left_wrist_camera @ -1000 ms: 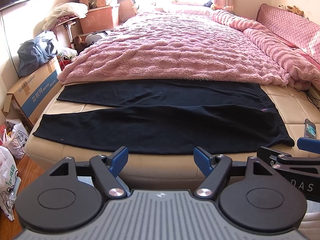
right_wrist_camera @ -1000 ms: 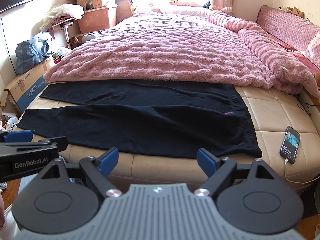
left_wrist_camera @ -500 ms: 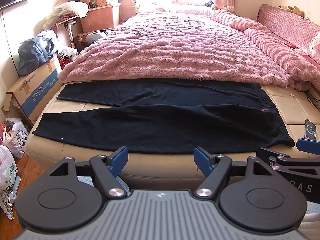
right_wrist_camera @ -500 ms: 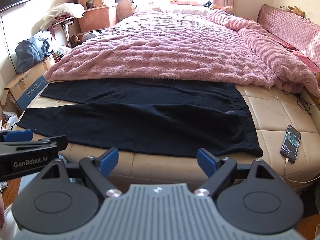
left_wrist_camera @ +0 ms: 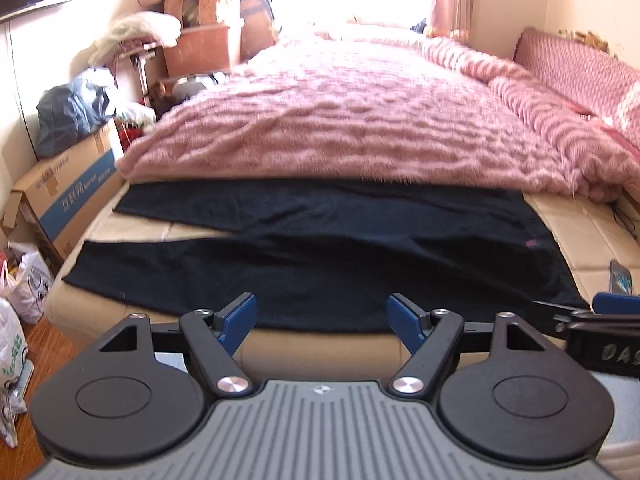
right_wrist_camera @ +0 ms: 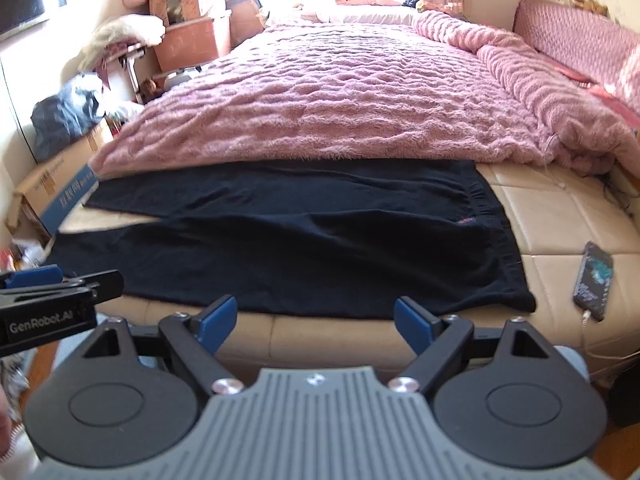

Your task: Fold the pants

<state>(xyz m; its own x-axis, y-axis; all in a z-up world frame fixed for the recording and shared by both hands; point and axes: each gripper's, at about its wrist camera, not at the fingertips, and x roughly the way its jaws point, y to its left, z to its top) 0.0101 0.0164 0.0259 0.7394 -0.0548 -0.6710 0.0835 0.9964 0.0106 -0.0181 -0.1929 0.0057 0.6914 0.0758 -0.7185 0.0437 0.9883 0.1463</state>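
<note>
Bedroom setting: a wide bed (left_wrist_camera: 568,216) with its tan mattress bare along the near edge. Black pants (left_wrist_camera: 320,264) lie spread flat across that bare strip, unfolded, waistband to the right and both legs running left, the near leg's hem close to the mattress's left corner. The far leg's upper edge appears tucked under, or at least touching, the pink fleece blanket (left_wrist_camera: 352,120).

Left gripper (left_wrist_camera: 322,316) hangs just short of the near mattress edge, jaws wide apart and holding nothing. Right gripper (right_wrist_camera: 316,320) is likewise spread and empty, level with the waist end.

Risks noted:
- Lifting the far leg could drag the blanket hem along, if it does overlap.
- Fabric is soft and dark; a pinch may catch one layer only and leave the fold skewed.
- A phone (right_wrist_camera: 594,280) with its cable lies on the mattress just right of the waistband; a sweep of the right gripper or the cloth could knock it off.
- The near edge sits at the mattress lip; a pull toward the near side may slide the pants off the bed.
</note>
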